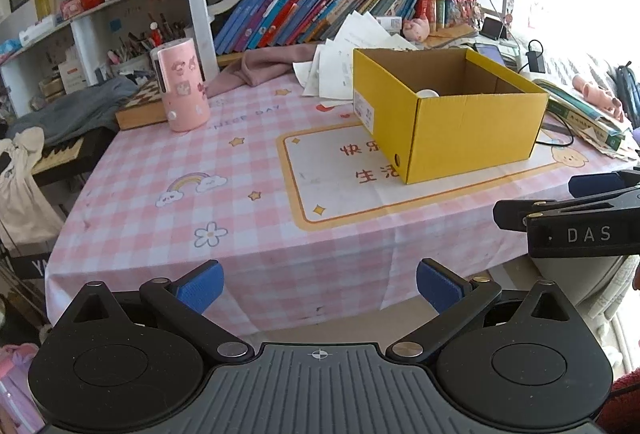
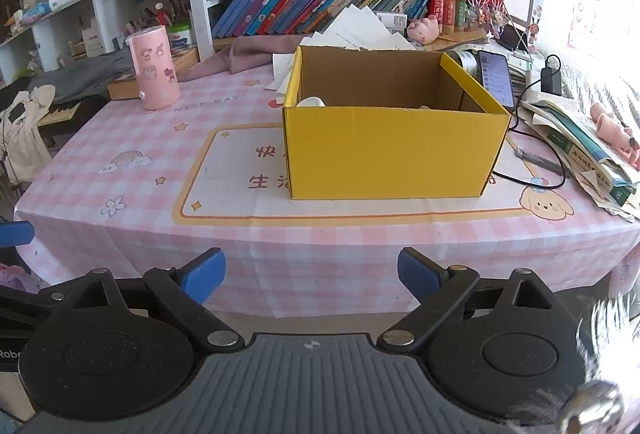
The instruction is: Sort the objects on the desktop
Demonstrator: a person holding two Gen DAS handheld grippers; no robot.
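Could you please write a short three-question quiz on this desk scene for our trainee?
1. True or false: both tools are open and empty.
2. Which stands left of the yellow box? A) pink canister B) phone C) charger
3. What shows inside the box?

Key:
1. True: left tool, right tool.
2. A, the pink canister.
3. A white round object; what it is cannot be told.

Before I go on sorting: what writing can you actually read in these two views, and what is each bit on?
"DAS": on the right hand-held gripper, seen from the left wrist.
"快乐" over "生活", partly hidden by the yellow box: on the tablecloth.
"NICE DAY": on the tablecloth, by the pink canister.
"Robo", cut off: black part at the right view's left edge.
Book spines, box label, wall chart: too small to read.
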